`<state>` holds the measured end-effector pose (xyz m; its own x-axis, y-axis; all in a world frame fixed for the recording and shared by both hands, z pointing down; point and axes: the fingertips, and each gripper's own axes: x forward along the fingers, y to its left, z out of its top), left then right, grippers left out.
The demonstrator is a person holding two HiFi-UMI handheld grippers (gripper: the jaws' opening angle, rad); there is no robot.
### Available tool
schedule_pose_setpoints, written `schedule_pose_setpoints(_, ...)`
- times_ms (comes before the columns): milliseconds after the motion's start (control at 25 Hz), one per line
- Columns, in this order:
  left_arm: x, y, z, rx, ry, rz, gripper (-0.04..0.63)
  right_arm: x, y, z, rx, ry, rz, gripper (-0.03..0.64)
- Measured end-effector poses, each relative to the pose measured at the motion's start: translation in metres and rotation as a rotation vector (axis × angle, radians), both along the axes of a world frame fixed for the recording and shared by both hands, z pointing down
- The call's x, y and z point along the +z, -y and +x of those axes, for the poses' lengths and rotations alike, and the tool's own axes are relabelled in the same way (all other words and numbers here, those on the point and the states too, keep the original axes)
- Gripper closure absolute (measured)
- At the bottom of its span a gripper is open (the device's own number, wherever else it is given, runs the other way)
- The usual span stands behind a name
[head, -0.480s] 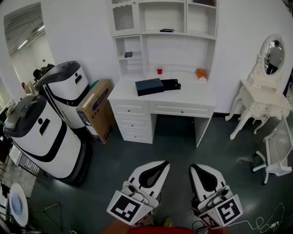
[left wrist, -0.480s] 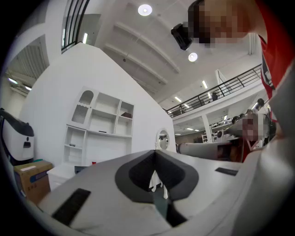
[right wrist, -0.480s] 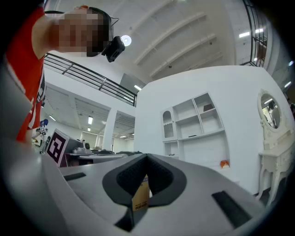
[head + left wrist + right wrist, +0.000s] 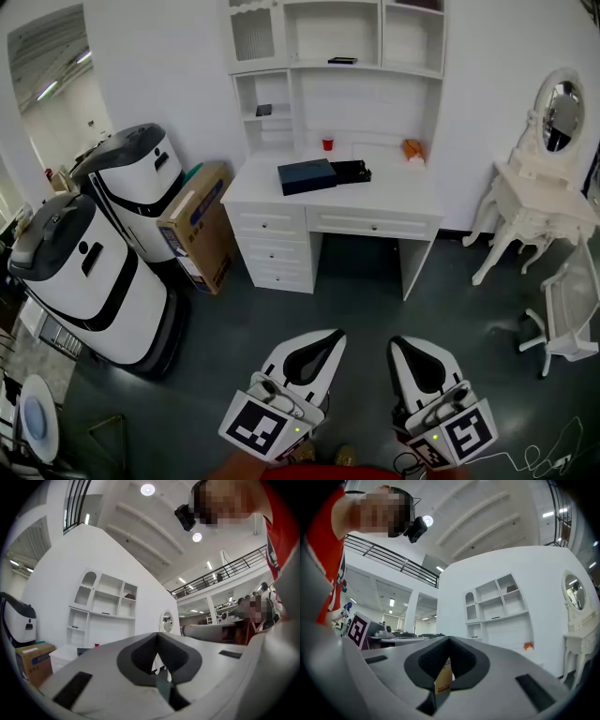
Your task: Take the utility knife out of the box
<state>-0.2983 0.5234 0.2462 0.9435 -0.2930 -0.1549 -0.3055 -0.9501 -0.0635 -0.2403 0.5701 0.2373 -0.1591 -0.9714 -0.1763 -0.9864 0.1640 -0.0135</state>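
Observation:
A dark blue box (image 4: 305, 176) lies on the white desk (image 4: 394, 199) across the room, with a black open tray (image 4: 350, 172) beside it on the right. No utility knife can be made out at this distance. Both grippers are held low at the bottom of the head view, far from the desk and pointing towards it. My left gripper (image 4: 330, 337) has its jaws together with nothing between them, tips meeting in the left gripper view (image 4: 157, 634). My right gripper (image 4: 401, 343) is likewise shut and empty (image 4: 449, 639).
Two white-and-black machines (image 4: 131, 183) (image 4: 80, 272) and a cardboard box (image 4: 199, 225) stand left of the desk. A white dressing table with an oval mirror (image 4: 544, 192) and a white chair (image 4: 570, 314) stand at the right. A red cup (image 4: 327, 144) and an orange item (image 4: 412, 150) sit on the desk.

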Motion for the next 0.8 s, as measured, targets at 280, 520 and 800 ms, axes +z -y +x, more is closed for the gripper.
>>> schedule_pose_setpoints(280,0.000,0.002,0.007,-0.008,0.016,0.000,0.588,-0.003,0.000,0.007,-0.011,0.005,0.015,0.620)
schedule_pose_setpoints(520,0.000,0.000,0.027,-0.026,0.027,-0.004,0.588,-0.005,0.000,0.028,-0.019,-0.016,0.012,0.618)
schedule_pose_setpoints(800,0.001,0.002,0.049,-0.056,0.026,0.007,0.588,-0.002,0.007,0.053,-0.049,-0.032,0.011,0.618)
